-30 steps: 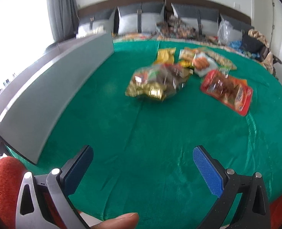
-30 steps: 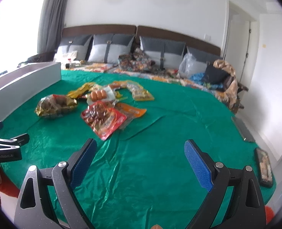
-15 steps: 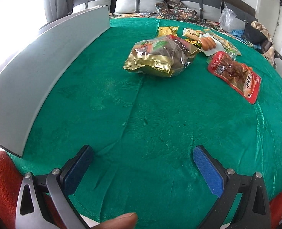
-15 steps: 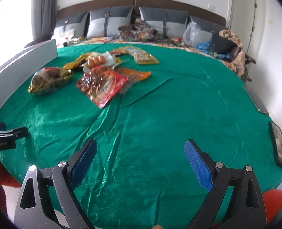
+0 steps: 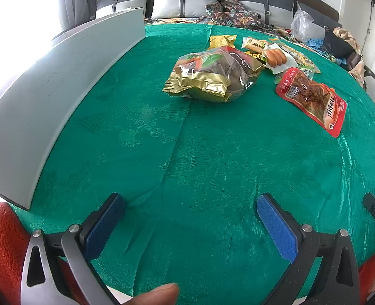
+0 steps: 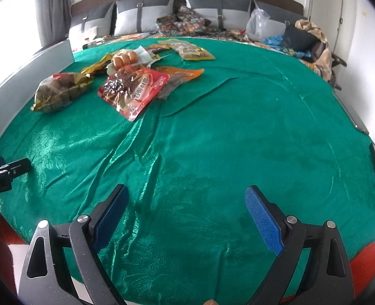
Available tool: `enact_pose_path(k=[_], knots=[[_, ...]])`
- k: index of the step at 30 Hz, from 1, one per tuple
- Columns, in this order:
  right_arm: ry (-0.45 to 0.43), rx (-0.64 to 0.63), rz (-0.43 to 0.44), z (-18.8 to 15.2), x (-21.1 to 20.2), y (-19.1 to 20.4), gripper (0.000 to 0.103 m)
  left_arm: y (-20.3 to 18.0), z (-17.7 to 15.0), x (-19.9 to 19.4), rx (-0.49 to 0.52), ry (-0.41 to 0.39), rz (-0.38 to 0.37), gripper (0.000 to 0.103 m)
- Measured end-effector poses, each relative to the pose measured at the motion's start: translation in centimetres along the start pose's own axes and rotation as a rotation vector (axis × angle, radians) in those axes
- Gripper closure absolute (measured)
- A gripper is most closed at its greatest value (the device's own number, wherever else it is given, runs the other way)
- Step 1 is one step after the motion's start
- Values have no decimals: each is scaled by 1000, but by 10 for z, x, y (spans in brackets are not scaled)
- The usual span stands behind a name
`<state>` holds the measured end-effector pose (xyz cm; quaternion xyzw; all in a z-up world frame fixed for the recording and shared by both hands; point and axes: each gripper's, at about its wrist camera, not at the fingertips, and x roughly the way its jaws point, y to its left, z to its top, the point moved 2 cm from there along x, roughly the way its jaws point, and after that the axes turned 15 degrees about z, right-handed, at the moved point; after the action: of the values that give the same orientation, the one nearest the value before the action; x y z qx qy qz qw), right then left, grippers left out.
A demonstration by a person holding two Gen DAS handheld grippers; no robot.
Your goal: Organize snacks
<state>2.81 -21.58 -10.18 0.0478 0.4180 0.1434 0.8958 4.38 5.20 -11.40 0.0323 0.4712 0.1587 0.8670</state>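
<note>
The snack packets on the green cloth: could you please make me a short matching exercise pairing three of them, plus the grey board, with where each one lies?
Things:
1. gold-edged clear bag
2. red packet
3. sausage pack
4. grey board

Places, seen from the left wrist camera:
A. along the left edge of the green cloth
B. farthest to the right of the three snacks, lying flat
C. nearest the left gripper, in the middle
D. behind the clear bag, to its right

Pairs: 1-C, 2-B, 3-D, 4-A
</note>
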Motion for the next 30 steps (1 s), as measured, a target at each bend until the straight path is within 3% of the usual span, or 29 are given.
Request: enact_pose_path(k=[21, 30], knots=[[16, 29, -1, 0, 2, -6, 8, -1, 3, 2, 7, 4, -1, 0], [103, 77, -27, 8, 7, -5, 8, -2, 1, 2, 16, -5, -7, 0]])
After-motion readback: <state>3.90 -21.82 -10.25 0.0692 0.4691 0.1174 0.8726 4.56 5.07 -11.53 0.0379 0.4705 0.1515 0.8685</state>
